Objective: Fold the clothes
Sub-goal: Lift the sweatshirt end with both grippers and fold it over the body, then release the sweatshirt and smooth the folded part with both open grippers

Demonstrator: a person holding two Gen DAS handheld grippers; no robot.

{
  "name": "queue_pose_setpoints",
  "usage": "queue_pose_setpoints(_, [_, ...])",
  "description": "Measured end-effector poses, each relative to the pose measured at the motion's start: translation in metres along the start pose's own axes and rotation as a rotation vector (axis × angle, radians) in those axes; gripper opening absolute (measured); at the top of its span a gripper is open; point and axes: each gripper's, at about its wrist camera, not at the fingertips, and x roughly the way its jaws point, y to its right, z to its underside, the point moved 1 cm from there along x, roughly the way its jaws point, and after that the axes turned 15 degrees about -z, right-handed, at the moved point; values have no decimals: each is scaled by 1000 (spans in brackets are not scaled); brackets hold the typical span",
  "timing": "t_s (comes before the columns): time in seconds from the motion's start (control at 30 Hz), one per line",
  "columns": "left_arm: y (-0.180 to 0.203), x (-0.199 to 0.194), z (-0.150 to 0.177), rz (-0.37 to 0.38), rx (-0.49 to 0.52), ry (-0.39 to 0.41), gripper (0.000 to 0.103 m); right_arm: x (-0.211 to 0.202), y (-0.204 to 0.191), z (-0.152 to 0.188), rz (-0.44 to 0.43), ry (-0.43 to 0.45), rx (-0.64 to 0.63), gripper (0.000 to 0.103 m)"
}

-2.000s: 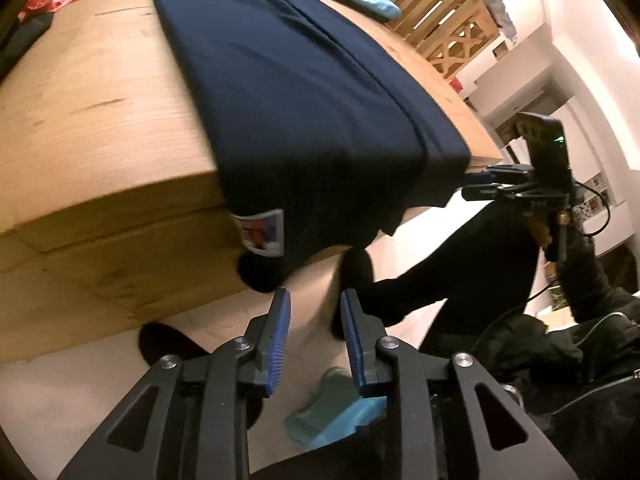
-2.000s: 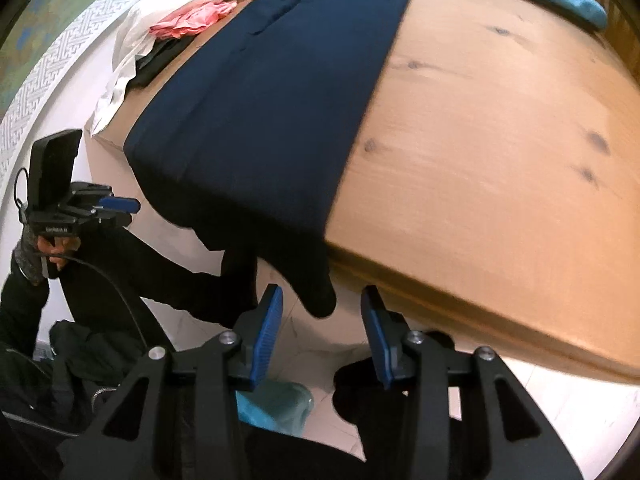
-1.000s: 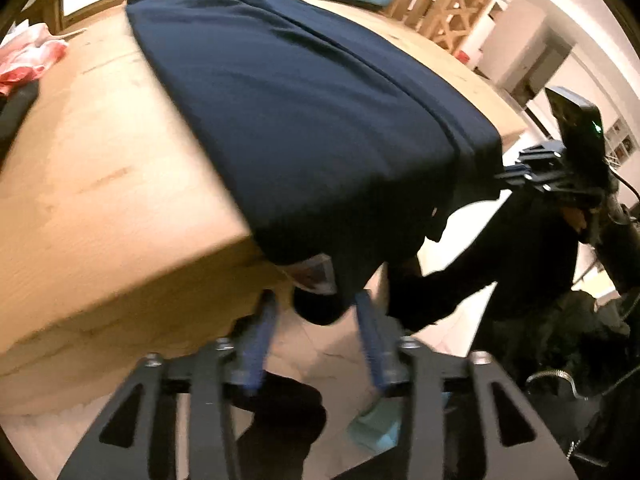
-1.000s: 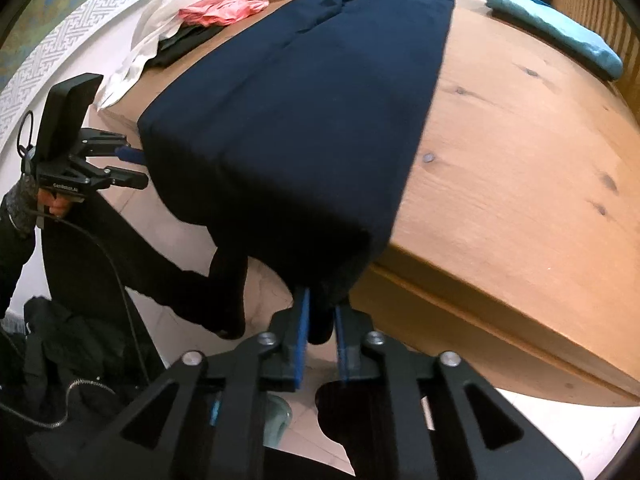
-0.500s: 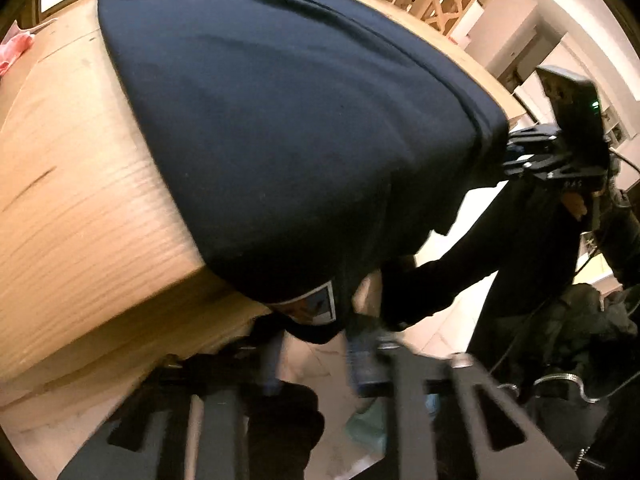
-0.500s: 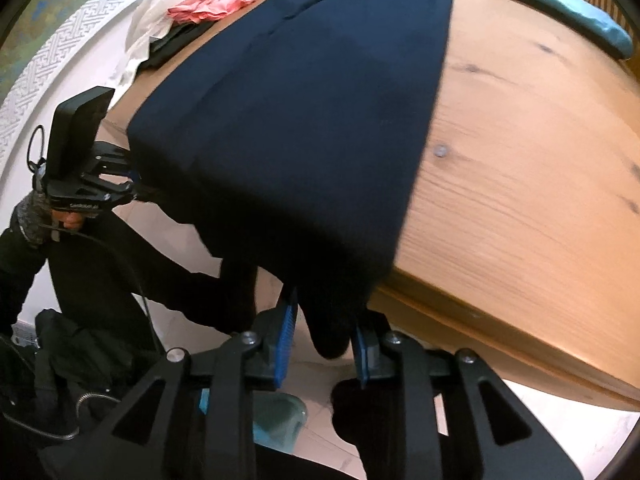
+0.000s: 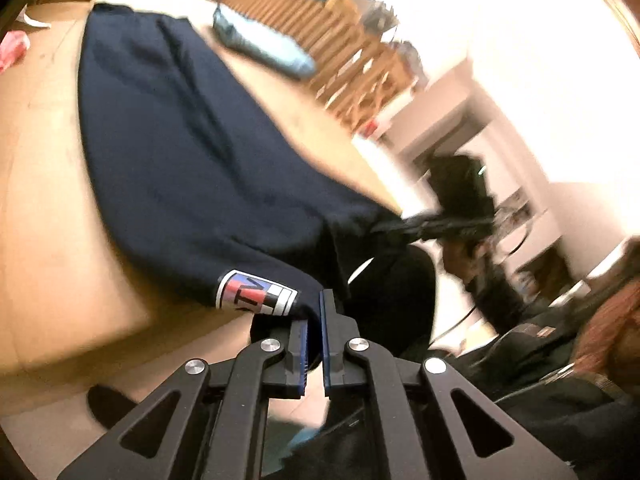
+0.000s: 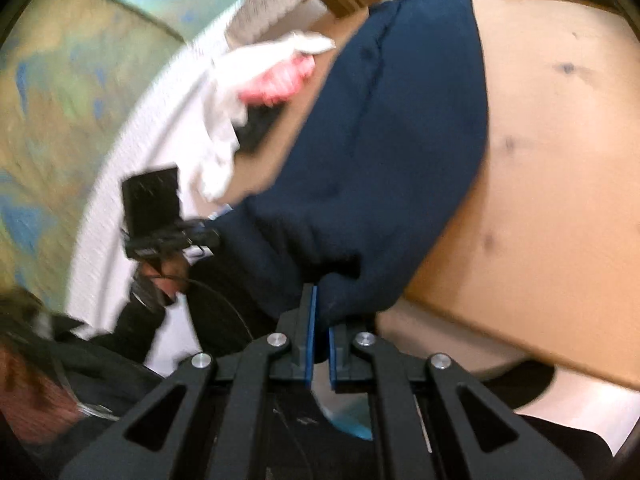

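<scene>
Navy cloth, a dark blue garment [image 7: 180, 168], is lying flat along the wooden table [image 7: 44, 208], its near end hanging over the table's front edge. A woven label [image 7: 256, 294] with red, blue, white and black blocks is showing on the corner nearest the left wrist camera. The left gripper [image 7: 314, 320] is pinching that hanging corner just beside the label, its blue-padded fingers [image 7: 323, 332] pressed nearly together with dark fabric between them. In the right wrist view the same garment [image 8: 400, 140] is bunching at its other near corner, where the right gripper [image 8: 320, 320] is clamping the cloth, its jaws narrowed on the fold. Both views are blurring with motion.

Beyond the garment, a light blue folded cloth [image 7: 264, 46] is lying on the far part of the table, near a wooden slatted rail [image 7: 340, 36]. On the left side of the table, a pile of white cloth [image 8: 240, 92] and pink cloth [image 8: 280, 80] is sitting apart from the garment. Dark clothing of the person [image 7: 392, 300] is filling the space below the table edge.
</scene>
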Motion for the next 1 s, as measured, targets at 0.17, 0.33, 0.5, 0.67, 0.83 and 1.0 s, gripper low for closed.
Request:
queue_pose_setpoints(0.17, [-21, -16, -71, -5, -26, 68, 4, -5, 10, -77, -24, 78, 39, 5])
queue_pose_setpoints(0.33, [-81, -6, -119, -173, -114, 17, 50, 7, 70, -169, 149, 51, 192, 33])
queue_pose_setpoints(0.5, [-133, 1, -154, -332, -178, -36, 50, 5, 72, -181, 212, 17, 112, 35])
queue_pose_setpoints(0.67, [-105, 11, -127, -390, -60, -89, 51, 14, 65, -154, 442, -50, -40, 39])
queue_pose_setpoints(0.83, [-92, 35, -120, -476, -4, -145, 52, 23, 74, -138, 550, -103, -87, 39])
queue_pose_setpoints(1.0, [-91, 49, -111, -518, 37, -201, 52, 20, 85, -138, 539, -84, -53, 39])
